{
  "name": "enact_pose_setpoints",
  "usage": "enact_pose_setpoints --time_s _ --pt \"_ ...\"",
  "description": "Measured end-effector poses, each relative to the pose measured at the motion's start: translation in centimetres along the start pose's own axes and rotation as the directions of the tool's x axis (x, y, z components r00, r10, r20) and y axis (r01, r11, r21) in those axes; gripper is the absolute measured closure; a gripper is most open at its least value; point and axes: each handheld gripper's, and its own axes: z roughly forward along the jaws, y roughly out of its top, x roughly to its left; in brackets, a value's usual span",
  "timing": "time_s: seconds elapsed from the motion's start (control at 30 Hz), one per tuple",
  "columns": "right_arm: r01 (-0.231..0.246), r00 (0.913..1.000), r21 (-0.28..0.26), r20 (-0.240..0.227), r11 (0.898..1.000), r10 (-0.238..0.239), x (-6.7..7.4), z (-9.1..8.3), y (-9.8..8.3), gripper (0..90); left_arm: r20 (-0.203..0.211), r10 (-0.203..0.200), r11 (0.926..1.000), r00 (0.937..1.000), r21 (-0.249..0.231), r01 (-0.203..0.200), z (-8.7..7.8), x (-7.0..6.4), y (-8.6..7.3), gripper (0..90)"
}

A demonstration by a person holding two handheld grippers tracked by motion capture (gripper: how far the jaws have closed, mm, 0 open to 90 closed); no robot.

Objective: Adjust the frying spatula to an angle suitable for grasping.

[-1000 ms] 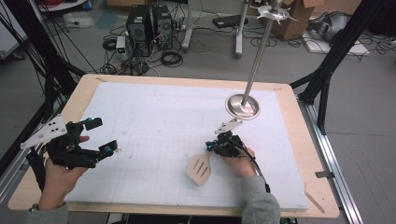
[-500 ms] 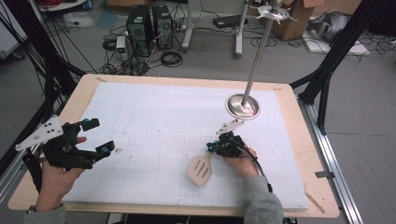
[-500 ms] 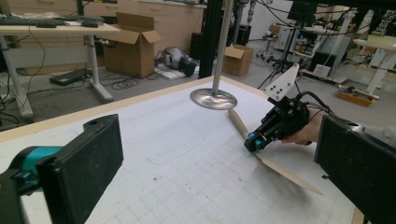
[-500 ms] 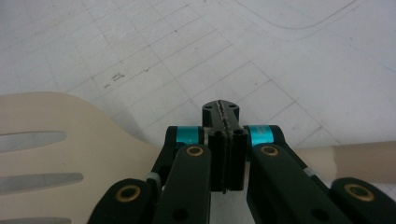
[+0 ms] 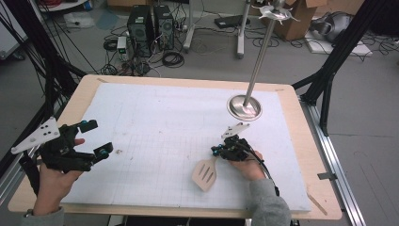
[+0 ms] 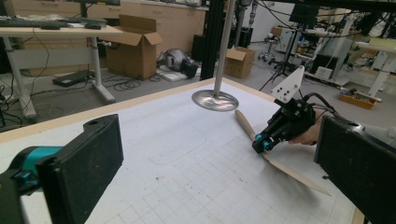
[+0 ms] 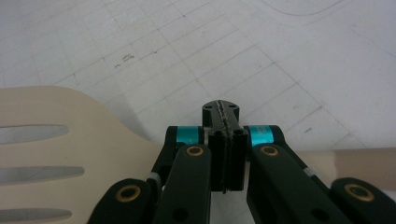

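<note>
High view: wooden slotted spatula point(image 5: 205, 173) flat on desk point(image 5: 155, 117), long axis diagonal, blade toward near edge, handle running up-right under right claw point(image 5: 216, 151). Right claw clenched, jaws pressed together right over handle neck; actual grip on it unclear. Left claw point(image 5: 96, 137) released, well apart to left. Right hand far nearer.

spatula point(image 7: 70, 154) blade cut off, handle under tool point(image 7: 223, 116)
</note>
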Motion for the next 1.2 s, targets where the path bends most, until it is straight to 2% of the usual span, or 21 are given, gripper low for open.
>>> enact_pose_setpoints --time_s 0.83,1.2 --pt "0.009 0.9996 -0.009 -0.025 1.0 -0.01 0.1 -3.1 -3.2 90.0 0.01 0.002 1.0 0.9999 -0.005 -0.002 0.2 -0.2 0.2 1.8" --pt "0.012 0.9999 -0.013 -0.011 1.0 -0.012 0.6 -4.7 -4.8 90.0 0.007 0.005 0.9999 1.0 -0.012 -0.005 -0.1 -0.1 0.3 1.7"
